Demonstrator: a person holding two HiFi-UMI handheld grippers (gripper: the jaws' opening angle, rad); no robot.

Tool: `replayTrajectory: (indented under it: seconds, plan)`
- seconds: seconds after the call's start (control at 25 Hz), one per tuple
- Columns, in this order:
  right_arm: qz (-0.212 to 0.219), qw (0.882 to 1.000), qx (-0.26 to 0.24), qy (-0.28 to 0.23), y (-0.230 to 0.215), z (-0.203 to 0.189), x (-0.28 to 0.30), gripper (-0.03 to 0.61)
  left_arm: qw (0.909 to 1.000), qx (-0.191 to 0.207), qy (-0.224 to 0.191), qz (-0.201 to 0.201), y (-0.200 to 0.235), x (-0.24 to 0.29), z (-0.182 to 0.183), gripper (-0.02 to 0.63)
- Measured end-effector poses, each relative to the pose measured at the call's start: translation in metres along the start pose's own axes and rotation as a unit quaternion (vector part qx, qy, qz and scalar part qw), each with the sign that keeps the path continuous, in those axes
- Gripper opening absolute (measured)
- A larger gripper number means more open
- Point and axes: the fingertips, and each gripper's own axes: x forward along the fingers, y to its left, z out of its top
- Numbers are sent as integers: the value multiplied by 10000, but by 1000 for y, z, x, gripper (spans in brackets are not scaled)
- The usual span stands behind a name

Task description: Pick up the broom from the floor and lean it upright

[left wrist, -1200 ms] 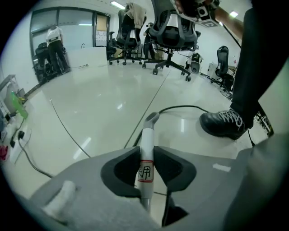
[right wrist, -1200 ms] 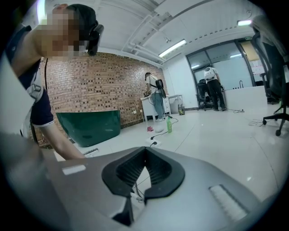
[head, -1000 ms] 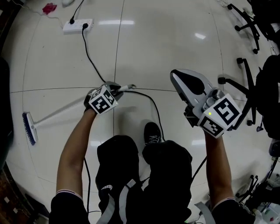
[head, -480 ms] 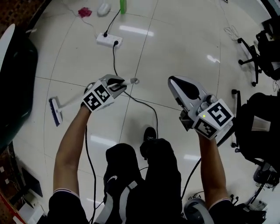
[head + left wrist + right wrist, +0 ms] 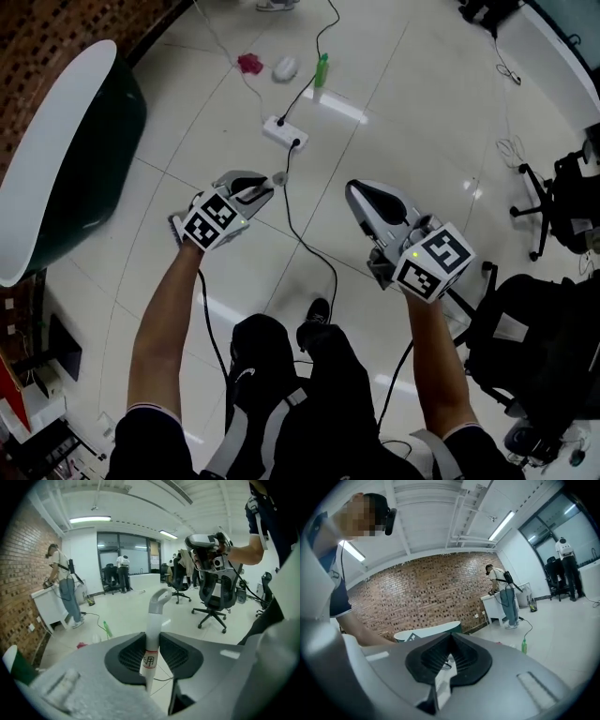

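Note:
My left gripper (image 5: 261,190) is shut on the broom's white handle (image 5: 272,181), just below its looped grey tip (image 5: 279,177). In the left gripper view the handle (image 5: 151,654) stands upright between the two black pads, with the loop (image 5: 159,599) sticking out past them. The left hand and gripper hide the brush end in the head view. My right gripper (image 5: 356,190) hangs to the right at about the same height, apart from the broom. Its jaws (image 5: 450,637) meet at the tips with nothing in them.
A white power strip (image 5: 284,132) lies on the tiled floor, and its black cable (image 5: 314,246) runs toward my feet. A dark green tub with a white rim (image 5: 42,178) fills the left. Office chairs (image 5: 553,202) stand at the right. A green bottle (image 5: 322,69) stands at the back.
Both grippers have risen well above the floor. The broom has come up with the left one: its brush head, seen on the floor at the left before, is now hidden.

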Motion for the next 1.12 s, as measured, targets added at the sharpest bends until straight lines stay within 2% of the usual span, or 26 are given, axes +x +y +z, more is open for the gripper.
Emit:
replayTrajectory:
  seconds: [0.16,0.32,0.44,0.52,0.72,0.8,0.88,1.04,1.12]
  plan:
    - [466,9987,-172,68,26,42,48,6,9978,-258,-69,603,46,-62,7,95]
    - [834,9957,-368,134,60,72,107,6,9932,-469,-252,1038,86,-122,2,94]
    - [1030,9938,-408,113,85,93,161,6,9866,-696,-391,1425,125,-175,-7,94]
    - [1185,9918,-449,158,103,103,195,6,9785,-951,-489,1764,152,-212,-17,94]
    - [1442,9882,-427,285,150,117,265,6,9539,-1548,-713,2470,194,-302,-52,94]
    - [1611,9852,-465,346,166,122,289,6,9409,-1777,-745,2787,208,-330,-65,94]
    - [1826,9807,-556,417,178,126,311,6,9239,-2059,-738,3139,222,-349,-76,94]
    - [2387,9665,-754,570,194,135,364,6,8827,-2640,-683,3828,252,-375,-91,95]
    - [2650,9596,-751,575,197,140,391,6,8676,-2829,-682,4032,268,-384,-92,95]
